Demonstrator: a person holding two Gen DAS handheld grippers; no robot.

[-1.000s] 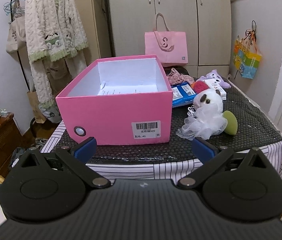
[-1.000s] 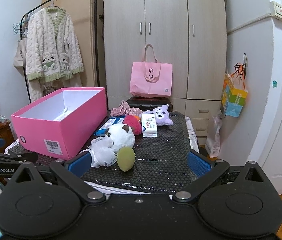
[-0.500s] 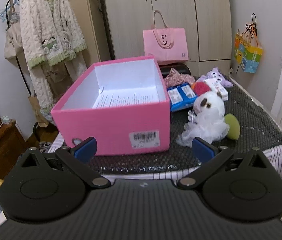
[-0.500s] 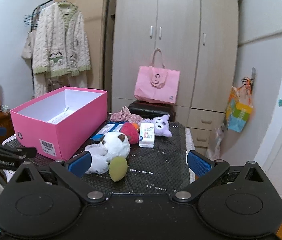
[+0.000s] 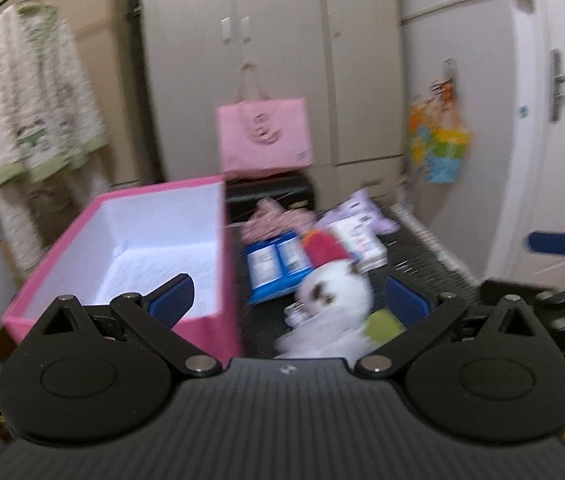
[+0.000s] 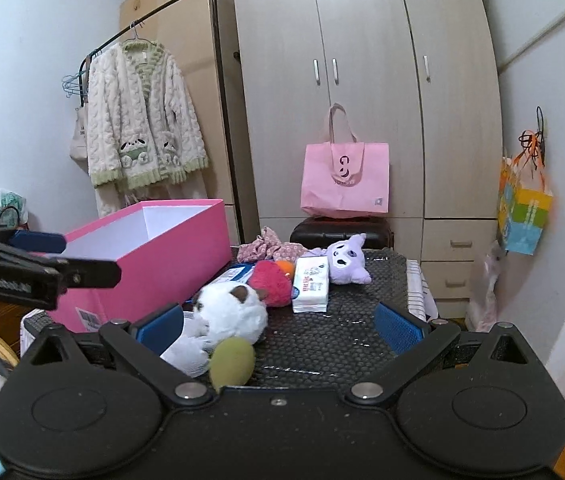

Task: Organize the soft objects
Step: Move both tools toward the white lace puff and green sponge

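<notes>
Nearest the right hand-held gripper [image 6: 278, 328], whose blue pads stood wide apart with nothing between them, lay a green egg-shaped sponge [image 6: 231, 362], touching the white plush toy [image 6: 228, 316] just behind it. The sponge looked very light and springy, so a shallow pinch across its middle would probably do, though it could squirt out of a hard squeeze. The plush, with a frilly white skirt spread at its base, would likely squash under the pads; its round head seemed the firmest place to take hold, since the gauze would only slip and stretch.

The left hand-held gripper [image 5: 287, 300] was likewise spread open and empty, its view blurred, hovering between the open pink box [image 5: 218, 264] on its left and the plush toy on its right. The box stood on the dark bubbled mat [image 6: 342, 344] that covered the counter, and looked the likely place for the soft things.

Further back lay a red fuzzy toy [image 6: 269, 286] touching the plush, a wipes packet [image 6: 310, 284] that seemed floppy yet heavier, and a blue packet [image 5: 278, 268] beside the box. Behind them rested a purple plush [image 6: 346, 260] and a crumpled floral cloth [image 6: 270, 246], limp enough to be gathered anywhere by a bunch of fabric.
</notes>
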